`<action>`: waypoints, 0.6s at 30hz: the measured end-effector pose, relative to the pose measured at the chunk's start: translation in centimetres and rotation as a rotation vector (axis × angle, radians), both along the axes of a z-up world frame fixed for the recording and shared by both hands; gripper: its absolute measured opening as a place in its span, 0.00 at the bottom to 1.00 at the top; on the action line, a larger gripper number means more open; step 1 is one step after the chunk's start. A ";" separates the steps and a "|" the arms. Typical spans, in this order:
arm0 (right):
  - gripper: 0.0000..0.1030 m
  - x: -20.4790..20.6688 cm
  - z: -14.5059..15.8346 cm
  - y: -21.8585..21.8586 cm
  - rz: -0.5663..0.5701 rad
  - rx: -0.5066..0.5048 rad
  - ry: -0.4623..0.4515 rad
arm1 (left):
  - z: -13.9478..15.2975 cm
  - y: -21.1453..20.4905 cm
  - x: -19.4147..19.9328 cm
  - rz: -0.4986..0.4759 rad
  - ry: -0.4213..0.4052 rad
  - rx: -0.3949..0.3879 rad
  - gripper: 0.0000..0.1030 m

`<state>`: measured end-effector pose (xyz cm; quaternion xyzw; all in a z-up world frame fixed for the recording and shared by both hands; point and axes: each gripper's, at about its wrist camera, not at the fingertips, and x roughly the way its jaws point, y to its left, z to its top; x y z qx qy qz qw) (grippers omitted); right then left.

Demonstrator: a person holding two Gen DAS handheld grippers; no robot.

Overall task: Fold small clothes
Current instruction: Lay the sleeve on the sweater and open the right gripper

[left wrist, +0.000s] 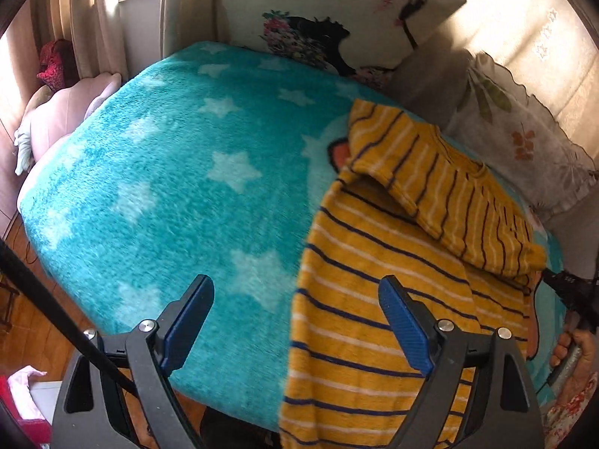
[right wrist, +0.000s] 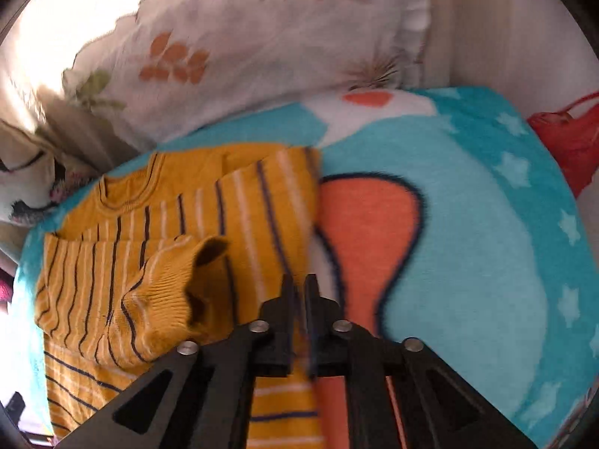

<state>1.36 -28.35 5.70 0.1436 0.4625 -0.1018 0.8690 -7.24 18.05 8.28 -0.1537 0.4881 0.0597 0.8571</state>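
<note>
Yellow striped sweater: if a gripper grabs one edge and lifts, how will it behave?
The yellow striped sweater is likely floppy: a sleeve already lies folded across the body and rumpled at the cuff, so a lifted edge should drape, not stay flat. Probably light but grippy: the fuzzy knit on the plush blue blanket may drag rather than slide. Not fragile.

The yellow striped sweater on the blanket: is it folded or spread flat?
Partly folded: the sweater has both sleeves turned in over its chest, but the body lies unfolded.
</note>
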 end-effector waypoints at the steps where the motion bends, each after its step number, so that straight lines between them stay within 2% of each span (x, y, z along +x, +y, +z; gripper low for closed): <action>1: 0.16 -0.6 0.7 -0.5 0.001 0.000 -0.015 | 0.0 -0.2 -0.1 0.001 0.000 0.001 0.86; 4: 0.19 -1.6 2.9 -1.0 0.039 0.033 -0.070 | 0.1 -1.1 -0.1 0.000 0.004 -0.005 0.86; 5: 0.24 -1.4 3.2 -1.1 0.059 0.057 -0.086 | 0.1 -1.5 -0.1 -0.001 0.005 -0.010 0.86; 6: 0.35 -1.5 3.6 -0.8 0.079 0.076 -0.097 | 0.1 -1.8 0.1 -0.004 0.007 -0.012 0.86; 8: 0.49 -0.7 3.9 -0.4 0.128 0.129 -0.113 | 0.4 -2.4 0.6 -0.020 0.009 -0.011 0.86; 12: 0.52 1.2 2.2 1.3 0.178 0.168 -0.074 | 1.9 -3.9 2.4 -0.083 -0.025 0.026 0.86; 15: 0.53 3.5 -1.3 3.4 0.230 0.178 0.051 | 2.5 -4.8 5.0 -0.137 -0.055 0.040 0.86; 16: 0.48 3.8 -2.3 3.8 0.239 0.191 0.091 | 2.6 -5.0 5.9 -0.151 -0.059 0.035 0.86; 17: 0.18 3.9 -2.8 4.2 0.244 0.207 0.115 | 2.7 -5.2 6.8 -0.165 -0.062 0.029 0.86; 18: 0.07 3.9 -2.7 4.5 0.257 0.227 0.119 | 2.8 -5.4 7.7 -0.182 -0.071 0.025 0.86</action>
